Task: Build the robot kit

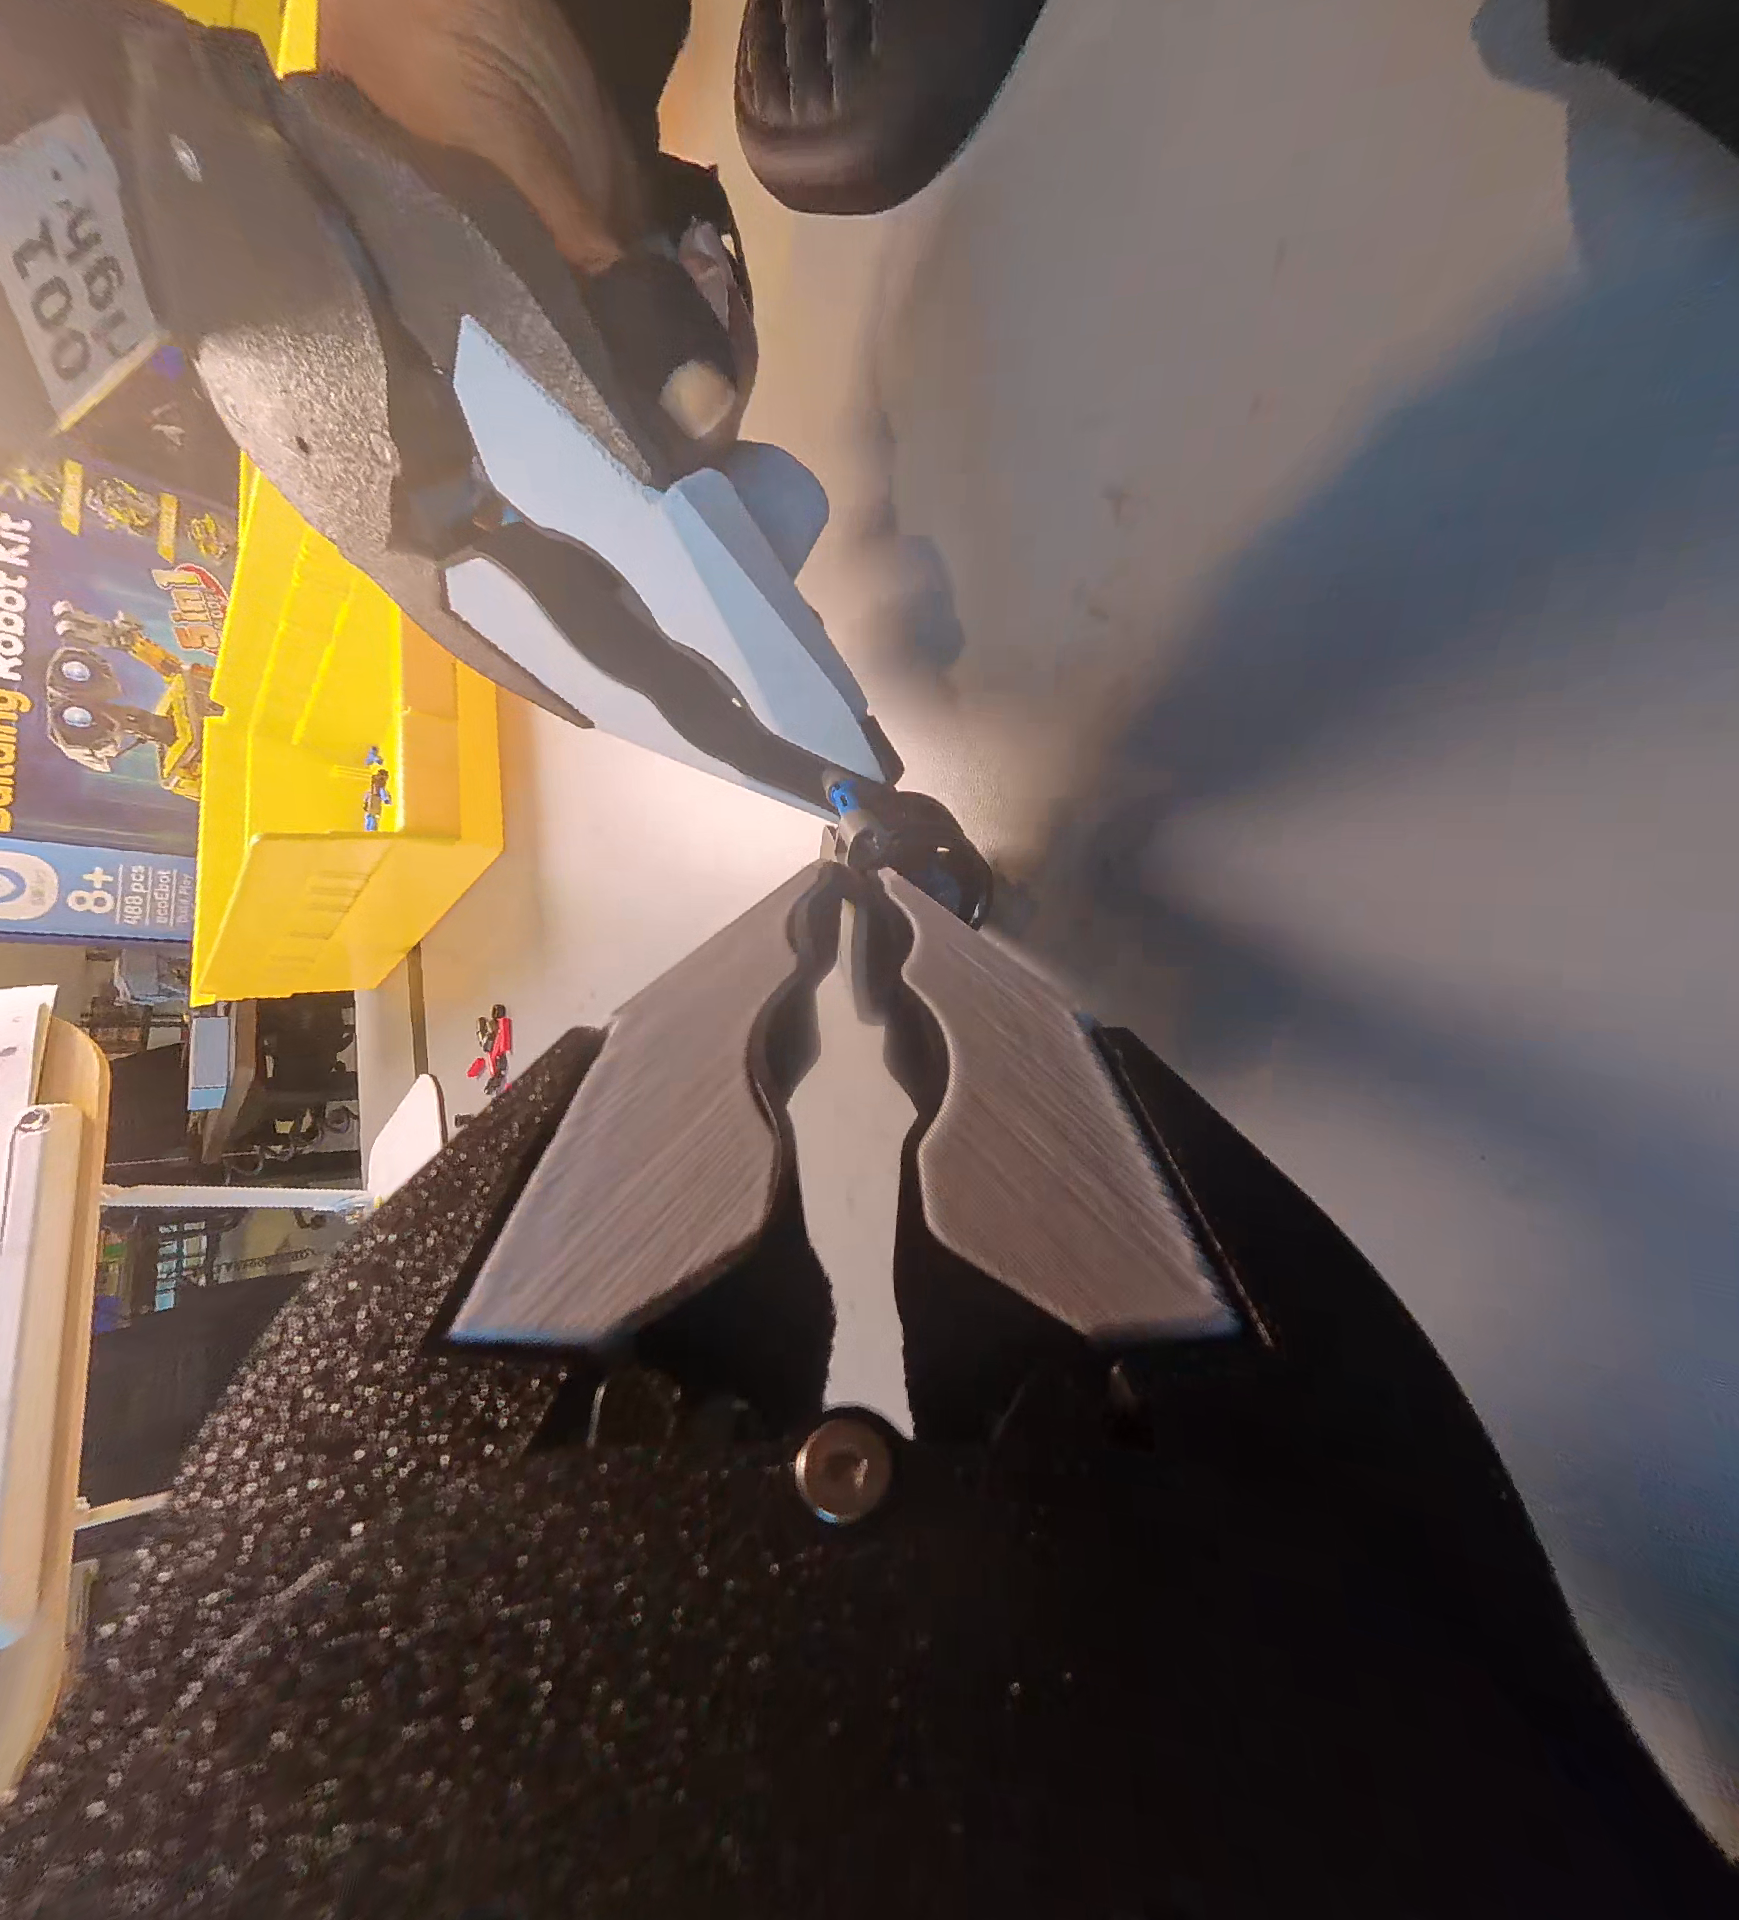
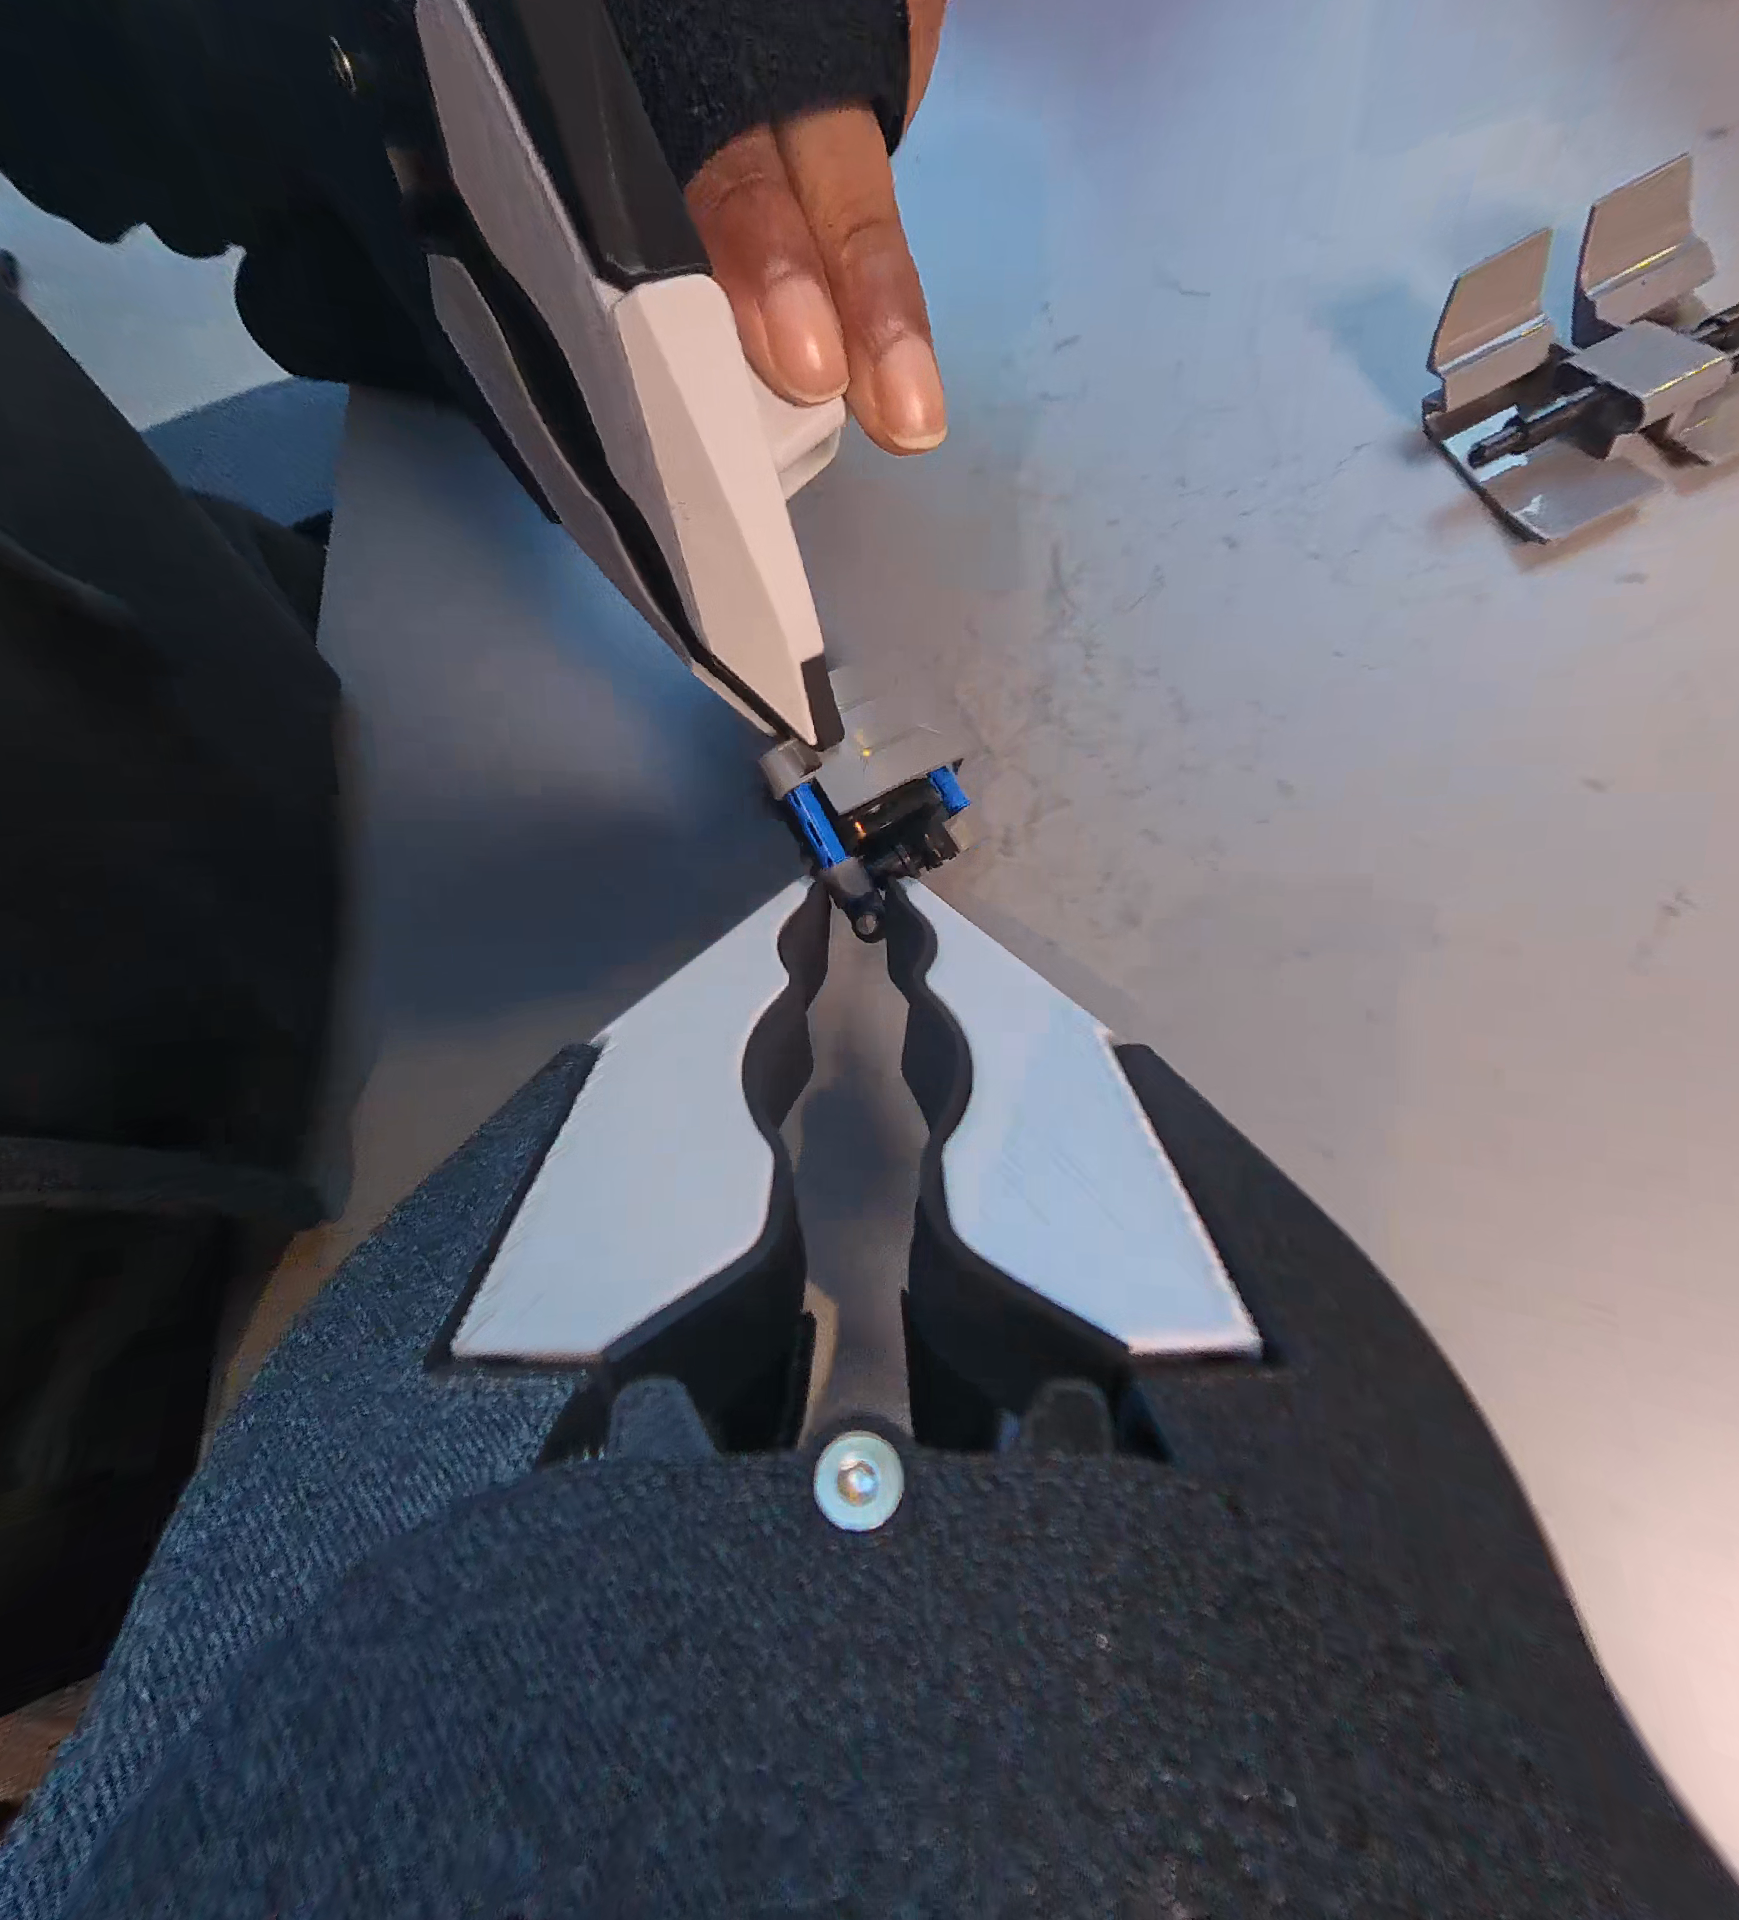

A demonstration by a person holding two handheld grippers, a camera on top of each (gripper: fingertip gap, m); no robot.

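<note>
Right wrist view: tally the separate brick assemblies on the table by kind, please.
Small grey, blue and black assembly pinched between both gripper tips, the right gripper and the left gripper: 1
Silver-grey finned assembly lying apart on the white table: 1
Total: 2

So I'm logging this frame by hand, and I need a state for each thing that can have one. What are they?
left gripper: shut on the small brick assembly, held above the table.
right gripper: shut on the same assembly from the other side.
grey finned assembly: lying on the table, untouched.
yellow bin: open, a few small pieces inside.
kit box: lying beside the bin; open or shut, cannot tell.
</note>
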